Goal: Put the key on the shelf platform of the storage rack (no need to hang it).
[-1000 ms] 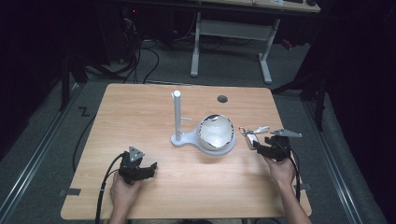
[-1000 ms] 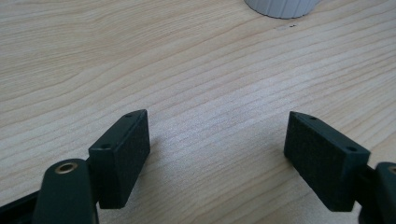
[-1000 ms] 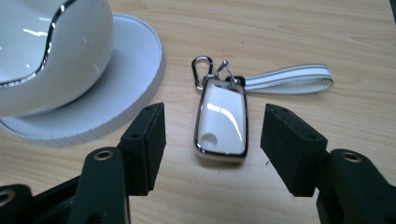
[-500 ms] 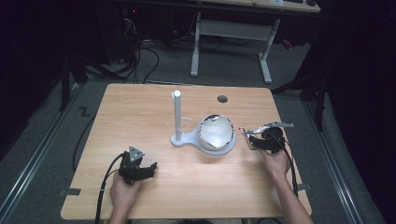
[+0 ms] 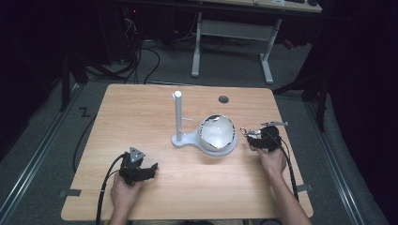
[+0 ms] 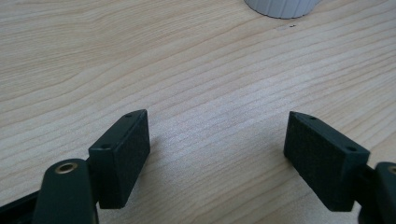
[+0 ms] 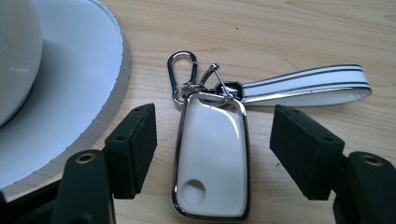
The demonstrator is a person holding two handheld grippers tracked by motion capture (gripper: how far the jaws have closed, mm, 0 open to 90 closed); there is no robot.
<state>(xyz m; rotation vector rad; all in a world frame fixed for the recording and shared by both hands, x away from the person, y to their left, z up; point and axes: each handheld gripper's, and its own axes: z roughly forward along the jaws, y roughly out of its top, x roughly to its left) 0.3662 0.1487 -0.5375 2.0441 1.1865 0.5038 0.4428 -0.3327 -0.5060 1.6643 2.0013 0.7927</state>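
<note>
Two grippers are resting low over a wooden table [image 5: 155,112] in the high view: the left gripper [image 5: 151,168] is sitting near the front left, well apart from a white stand [image 5: 179,136] with an upright post and a round white dish [image 5: 217,135] at the table's middle, while the right gripper [image 5: 248,136] is lying just right of the dish, beside a strap [image 5: 274,124]. Moving to the left gripper view, the left gripper [image 6: 217,140] is holding its jaws wide apart over bare wood. Turning to the right gripper view, the right gripper [image 7: 212,149] is spreading its jaws apart on either side of a white key fob [image 7: 212,161] lying flat between them, neither jaw touching it; a carabiner [image 7: 181,77] and white strap [image 7: 308,84] are trailing from the fob's far end, beside the stand's white base [image 7: 74,93].
</note>
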